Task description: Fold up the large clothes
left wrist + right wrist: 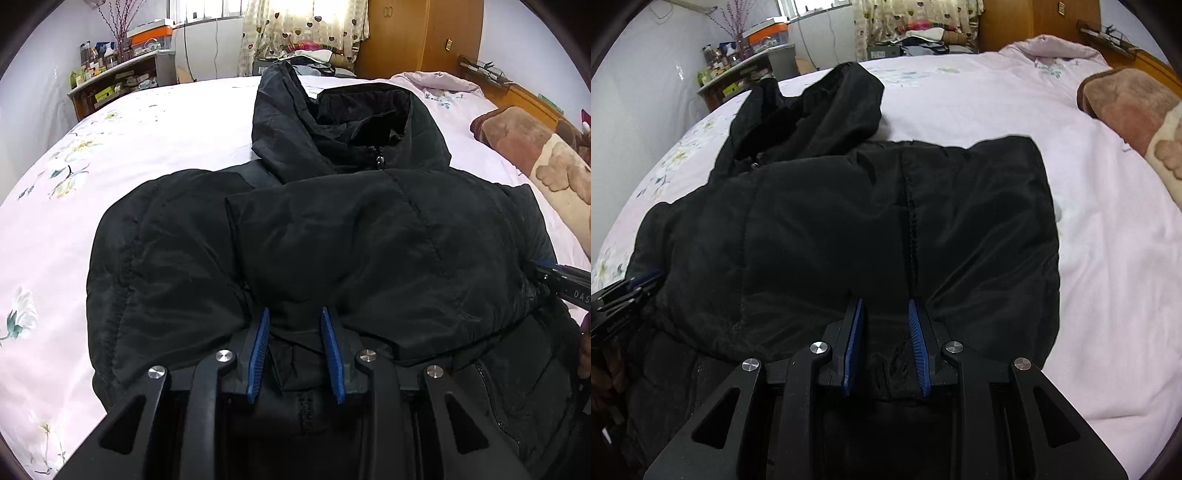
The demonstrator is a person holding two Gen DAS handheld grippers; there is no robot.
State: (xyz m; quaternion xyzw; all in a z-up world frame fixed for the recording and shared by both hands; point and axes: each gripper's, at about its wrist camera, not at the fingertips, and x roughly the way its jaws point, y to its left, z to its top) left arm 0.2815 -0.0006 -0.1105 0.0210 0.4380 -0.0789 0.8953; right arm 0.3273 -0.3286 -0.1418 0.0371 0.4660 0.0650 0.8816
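A black padded hooded jacket [332, 229] lies on the pink bed, sleeves folded across the body, hood [332, 122] toward the far side. My left gripper [295, 317] has its blue pads around a bunched fold of the jacket's near edge. My right gripper [885, 308] likewise has jacket fabric between its pads near the zipper seam [911, 236]. The jacket also shows in the right wrist view [831, 229]. The right gripper shows at the right edge of the left wrist view [561, 280]; the left gripper shows at the left edge of the right wrist view [624, 295].
The pink floral bedsheet [110, 166] spreads around the jacket. A brown blanket [535, 155] lies at the right. A cluttered shelf [118, 77], curtains [303, 26] and a wooden wardrobe [417, 37] stand beyond the bed.
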